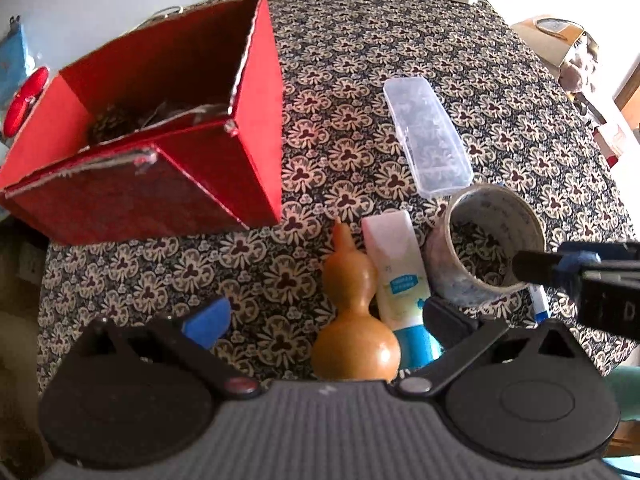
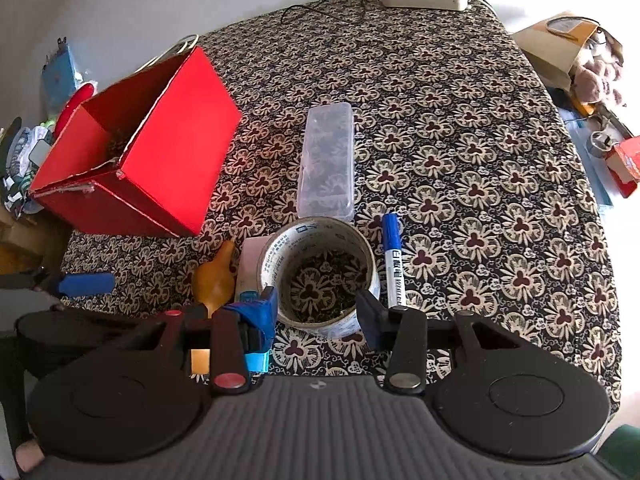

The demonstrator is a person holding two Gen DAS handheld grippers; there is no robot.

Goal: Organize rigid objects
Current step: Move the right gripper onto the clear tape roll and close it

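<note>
- The red box (image 2: 132, 168) is sitting open at the far left of the flowered tablecloth (image 2: 460, 160). It looks like the place where the hard things are going, because something dark is already lying at the bottom.
- The left gripper (image 1: 324, 316) is waiting low over the cloth with its jaws wide apart. It is holding nothing.
- The gourd (image 1: 354, 312) is lying between those open jaws, close to the right one, with its thin neck pointing away. That may be the thing this gripper is getting ready to take.
- The white and blue tube (image 1: 402, 276) is lying just beside the gourd, so the two are crowding each other.
- The tape roll (image 2: 318, 276) is standing flat with its hole facing up, just beside the tube.
- The right gripper (image 2: 318, 316) is reaching around the roll, with one jaw on each side of it. The jaws are apart and I cannot tell if the pads are pressing the roll yet.
- The clear plastic case (image 2: 326, 164) is lying just past the roll, pointing away.
- The blue marker (image 2: 394, 264) is lying just right of the roll, near the right jaw, so it could get bumped.
</note>
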